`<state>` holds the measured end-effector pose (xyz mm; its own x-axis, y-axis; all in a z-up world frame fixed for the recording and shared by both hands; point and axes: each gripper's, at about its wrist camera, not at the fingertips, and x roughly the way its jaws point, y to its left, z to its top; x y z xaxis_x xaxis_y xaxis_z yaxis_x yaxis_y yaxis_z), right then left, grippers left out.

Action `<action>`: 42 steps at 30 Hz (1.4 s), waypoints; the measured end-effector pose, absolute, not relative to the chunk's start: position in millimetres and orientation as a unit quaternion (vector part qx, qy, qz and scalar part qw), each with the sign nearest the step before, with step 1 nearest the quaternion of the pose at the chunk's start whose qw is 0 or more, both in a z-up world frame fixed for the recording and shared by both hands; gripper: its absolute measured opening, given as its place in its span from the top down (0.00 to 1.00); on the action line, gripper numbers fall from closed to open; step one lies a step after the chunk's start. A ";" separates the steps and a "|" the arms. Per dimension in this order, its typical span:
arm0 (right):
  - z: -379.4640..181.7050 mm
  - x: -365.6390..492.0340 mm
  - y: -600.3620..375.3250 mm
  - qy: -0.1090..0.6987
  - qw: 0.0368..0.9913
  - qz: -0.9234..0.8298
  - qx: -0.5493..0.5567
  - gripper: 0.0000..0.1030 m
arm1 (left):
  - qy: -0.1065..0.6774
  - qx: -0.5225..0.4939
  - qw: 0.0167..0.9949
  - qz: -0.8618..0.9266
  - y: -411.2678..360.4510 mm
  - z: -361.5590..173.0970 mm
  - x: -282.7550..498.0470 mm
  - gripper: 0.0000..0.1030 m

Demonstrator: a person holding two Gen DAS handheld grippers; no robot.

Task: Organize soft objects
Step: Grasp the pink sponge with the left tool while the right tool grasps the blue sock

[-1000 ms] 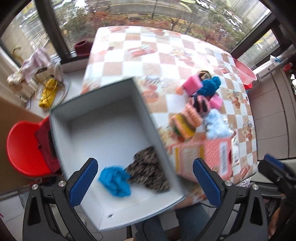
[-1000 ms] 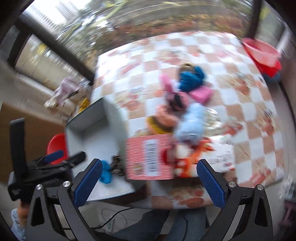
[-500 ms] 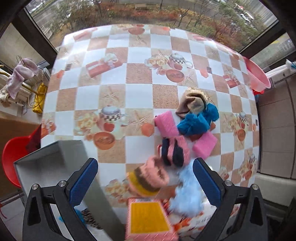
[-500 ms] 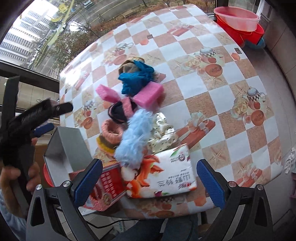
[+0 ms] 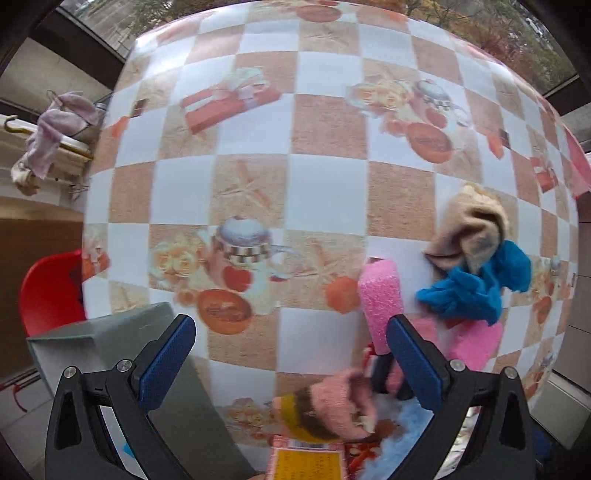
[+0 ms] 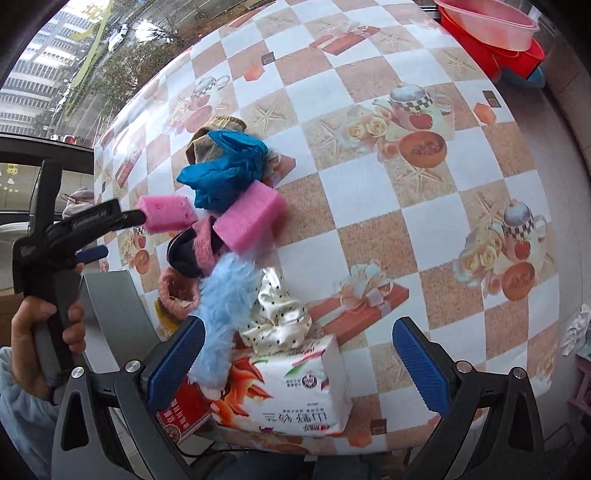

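A heap of soft things lies on the checkered table (image 5: 258, 173): a pink sponge (image 5: 380, 299) (image 6: 168, 216), a second pink sponge (image 6: 251, 218), a blue cloth (image 5: 476, 284) (image 6: 225, 173), a beige cloth (image 5: 469, 229), a pink-and-dark sock (image 6: 192, 251), a pink knit piece (image 5: 336, 406), a light blue fluffy piece (image 6: 225, 306) and a dotted white cloth (image 6: 277, 314). My left gripper (image 5: 291, 362) is open over the table, its right finger beside the first pink sponge. My right gripper (image 6: 299, 362) is open above the tissue pack (image 6: 291, 391).
A grey box (image 5: 107, 332) (image 6: 110, 295) stands at the table's left edge. A red carton (image 6: 184, 410) lies beside the tissue pack. A red chair (image 5: 48, 291) is left of the table. Pink and red basins (image 6: 491, 29) sit beyond the far right corner.
My left gripper has moved from over the grey box out across the table to the pink sponge. My right gripper has moved closer to the heap and the tissue pack.
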<state>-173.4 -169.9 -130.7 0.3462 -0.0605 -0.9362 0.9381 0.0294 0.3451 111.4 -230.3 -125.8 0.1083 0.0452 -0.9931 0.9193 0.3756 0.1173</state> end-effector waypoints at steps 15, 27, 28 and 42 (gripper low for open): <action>-143.5 -123.5 -232.9 0.427 0.649 -0.373 0.507 0.00 | 0.610 0.388 0.596 -0.349 -211.7 -139.1 121.4 0.00; -185.6 -64.6 -287.6 0.463 0.669 -0.372 0.447 0.00 | 0.630 0.402 0.580 -0.323 -217.0 -191.2 115.0 0.00; -190.5 -60.9 -290.4 0.466 0.667 -0.372 0.446 0.00 | 0.629 0.406 0.580 -0.320 -218.4 -195.3 116.0 0.00; -195.8 -57.5 -290.8 0.483 0.671 -0.360 0.432 0.64 | 0.629 0.404 0.567 -0.345 -227.1 -201.2 110.5 0.11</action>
